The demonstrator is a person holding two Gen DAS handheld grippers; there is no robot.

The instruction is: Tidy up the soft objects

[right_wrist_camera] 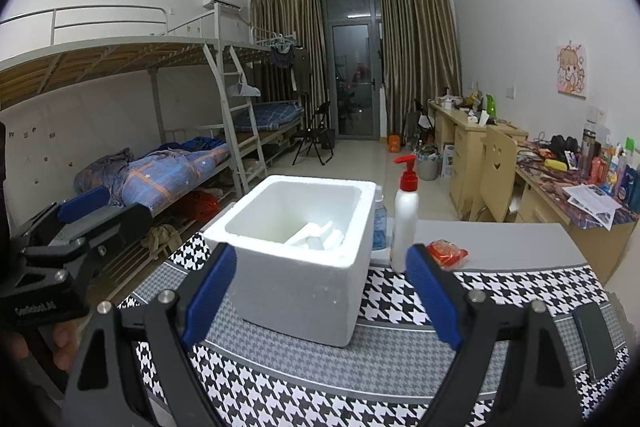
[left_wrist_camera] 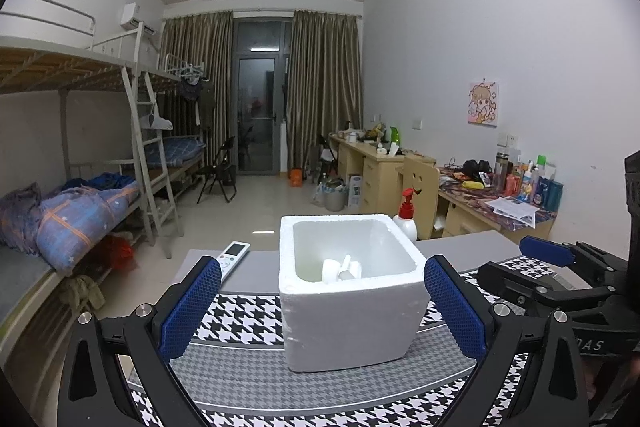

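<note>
Standing on the black-and-white houndstooth cloth (left_wrist_camera: 248, 315) that covers the near part of the grey table (right_wrist_camera: 516, 239) is a white square foam box (left_wrist_camera: 352, 323) with thick walls and no lid. Several white foam pieces (left_wrist_camera: 342, 269) lie loose on its floor, toward the far right corner as the right wrist view shows them.

The left gripper (left_wrist_camera: 322, 307) is held level before the box, its blue-padded fingers (left_wrist_camera: 190, 303) spread wide, one to either side of the box's near face; neither pad is seen touching it and nothing is held. The right gripper (right_wrist_camera: 320, 301) faces the box from its right front corner, fingers likewise spread wide and empty.

A white pump bottle with a red dispenser head (right_wrist_camera: 405, 215) stands upright just beside the box's right wall, at the far edge of the cloth. A clear bottle of blue liquid (right_wrist_camera: 379, 223) stands behind it, against the box. A red foil packet (right_wrist_camera: 447, 253) lies on bare table near the pump bottle. A white remote control (left_wrist_camera: 233, 255) lies at the table's far left edge. A dark flat phone (right_wrist_camera: 594, 343) lies on the cloth near its right edge.
</note>
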